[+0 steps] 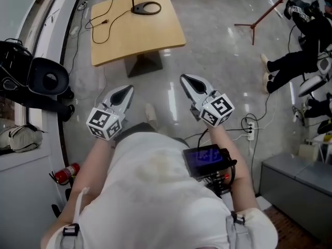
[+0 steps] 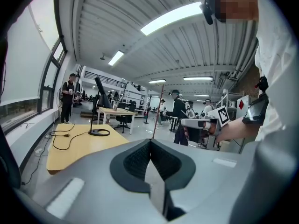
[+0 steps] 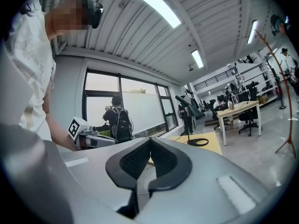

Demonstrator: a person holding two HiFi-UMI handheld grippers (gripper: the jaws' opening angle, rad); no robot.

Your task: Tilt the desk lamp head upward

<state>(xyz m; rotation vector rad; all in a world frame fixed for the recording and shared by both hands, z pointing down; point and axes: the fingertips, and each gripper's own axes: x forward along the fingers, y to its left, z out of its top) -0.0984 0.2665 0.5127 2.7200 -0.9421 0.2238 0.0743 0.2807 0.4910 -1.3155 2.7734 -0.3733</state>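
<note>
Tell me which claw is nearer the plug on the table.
Left. The left claw hangs short of the table, roughly in line with the plug; the right claw is farther off to its right.

Table (image 1: 137,32) at 12 o'clock | desk lamp base (image 1: 146,8) on its far edge | cable (image 1: 105,22) on table, 9 o'clock of base | left gripper (image 1: 127,90) and right gripper (image 1: 185,79) side by side before table, well apart from it | fire extinguisher (image 1: 67,173) on floor, 8 o'clock

white tee (image 1: 155,191) | L hand-held gripper (image 1: 127,90), R hand-held gripper (image 1: 185,79): grey, b/w-tagged
</note>
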